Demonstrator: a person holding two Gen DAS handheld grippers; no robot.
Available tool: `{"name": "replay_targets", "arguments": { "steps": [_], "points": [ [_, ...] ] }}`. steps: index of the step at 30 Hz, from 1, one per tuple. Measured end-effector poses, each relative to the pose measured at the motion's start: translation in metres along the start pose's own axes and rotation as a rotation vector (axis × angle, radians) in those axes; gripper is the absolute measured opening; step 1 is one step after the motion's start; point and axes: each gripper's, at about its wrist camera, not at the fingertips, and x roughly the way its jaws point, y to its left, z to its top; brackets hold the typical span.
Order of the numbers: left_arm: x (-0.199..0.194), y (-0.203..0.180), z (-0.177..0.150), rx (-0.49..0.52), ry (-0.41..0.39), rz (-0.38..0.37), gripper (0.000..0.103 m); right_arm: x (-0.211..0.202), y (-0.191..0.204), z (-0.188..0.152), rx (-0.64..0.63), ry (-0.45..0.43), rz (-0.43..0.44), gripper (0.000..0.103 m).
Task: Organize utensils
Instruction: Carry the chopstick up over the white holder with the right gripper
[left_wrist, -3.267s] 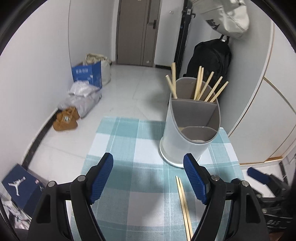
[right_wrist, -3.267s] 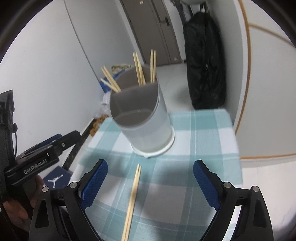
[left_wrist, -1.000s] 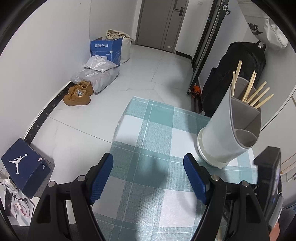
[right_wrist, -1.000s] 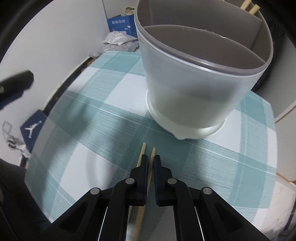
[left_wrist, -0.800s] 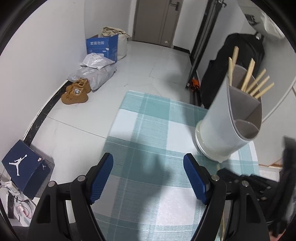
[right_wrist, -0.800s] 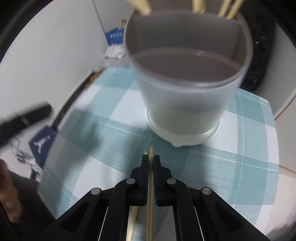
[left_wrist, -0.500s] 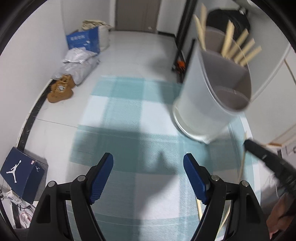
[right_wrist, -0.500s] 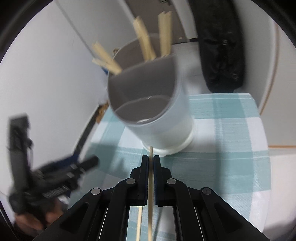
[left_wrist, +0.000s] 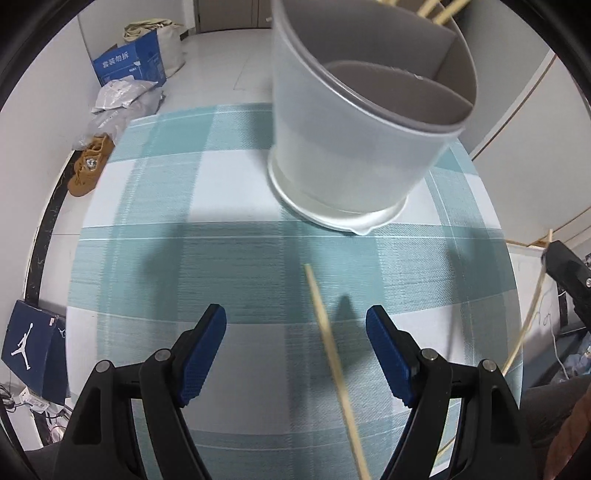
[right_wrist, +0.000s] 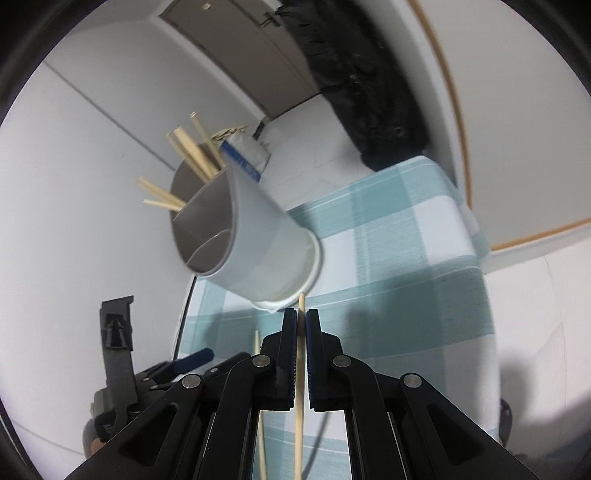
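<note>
A smooth white plastic utensil holder (left_wrist: 354, 147) with a round flared foot and a grey lining stands on a table under a woven teal-and-white checked cloth (left_wrist: 221, 266); grey partitions split its inside into compartments, and the rear one holds several pale, square-cut wooden chopsticks (right_wrist: 184, 147) that fan out over the rim. The right gripper (right_wrist: 301, 325), black with ribbed blue pads, is clenched on one slim pale chopstick (right_wrist: 299, 387), which runs up between the pads and pokes out just past them, its tip in line with the holder's foot. The left gripper (left_wrist: 295, 339) stands wide and released, with nothing pressed by its textured blue pads (left_wrist: 201, 354); a second chopstick (left_wrist: 332, 354) lies flat on the cloth between its fingers, well short of the holder. The left wrist view looks steeply down and shows the cloth's fine weave, the holder's curved dividers and, at its right edge, a black finger of the other gripper with its thin stick slanting below. The right wrist view is rolled, so the holder appears tilted; it shows the fanned chopsticks, the left gripper low on the left, and a black bag (right_wrist: 369, 103) against the wall beside a grey door (right_wrist: 236, 48). Round the table lie pale floor tiles, a blue carton (left_wrist: 127, 66), a grey plastic bag (left_wrist: 122, 99), tan shoes (left_wrist: 88, 166) and a dark blue shoebox (left_wrist: 33, 347), all near white walls.
</note>
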Motion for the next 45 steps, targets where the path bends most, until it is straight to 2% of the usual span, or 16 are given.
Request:
{"name": "replay_targets", "arguments": {
  "steps": [8,11,13,15,17,19,22,24,28,32,35,39,41,43,45],
  "points": [
    [0.015,-0.007,-0.002,0.000,0.053,0.028,0.074,-0.018,-0.025,0.006,0.078,-0.046,0.016,0.004],
    [0.017,-0.018,-0.004,0.059,0.046,0.081,0.070,-0.019,-0.031,0.007,0.101,-0.048,0.019,0.004],
    [0.016,-0.020,-0.003,0.066,0.045,0.064,0.057,-0.019,-0.031,0.008,0.103,-0.051,0.022,0.004],
    [0.015,-0.020,-0.002,0.068,0.042,0.062,0.051,-0.019,-0.029,0.008,0.092,-0.053,0.021,0.004],
    [0.014,-0.020,-0.001,0.072,0.030,0.059,0.036,-0.019,-0.027,0.007,0.084,-0.055,0.021,0.004],
    [0.015,-0.024,0.000,0.096,0.022,0.057,0.016,-0.019,-0.026,0.007,0.082,-0.054,0.024,0.004],
    [0.016,-0.036,-0.004,0.158,0.002,0.073,0.003,-0.017,-0.023,0.007,0.084,-0.051,0.026,0.004],
    [0.016,-0.041,-0.007,0.188,-0.010,0.094,0.003,-0.015,-0.020,0.008,0.079,-0.054,0.019,0.004],
    [0.015,-0.041,-0.009,0.206,0.014,0.000,0.002,-0.016,-0.018,0.009,0.073,-0.065,0.014,0.004],
    [0.013,-0.040,-0.012,0.225,0.032,-0.033,0.003,-0.017,-0.021,0.008,0.080,-0.065,0.005,0.004],
    [0.013,-0.035,-0.008,0.201,0.058,-0.041,0.005,-0.018,-0.023,0.008,0.088,-0.064,0.004,0.004],
    [0.015,-0.031,-0.003,0.173,0.045,-0.020,0.006,-0.018,-0.020,0.007,0.069,-0.073,0.004,0.004],
    [0.016,-0.034,-0.003,0.178,0.024,0.023,0.013,-0.017,-0.018,0.007,0.050,-0.075,-0.010,0.004],
    [0.018,-0.035,-0.001,0.180,0.012,0.064,0.032,-0.015,-0.020,0.007,0.056,-0.069,-0.011,0.004],
    [0.020,-0.033,0.001,0.166,0.004,0.075,0.042,-0.016,-0.022,0.008,0.063,-0.069,-0.012,0.004]
  ]
}}
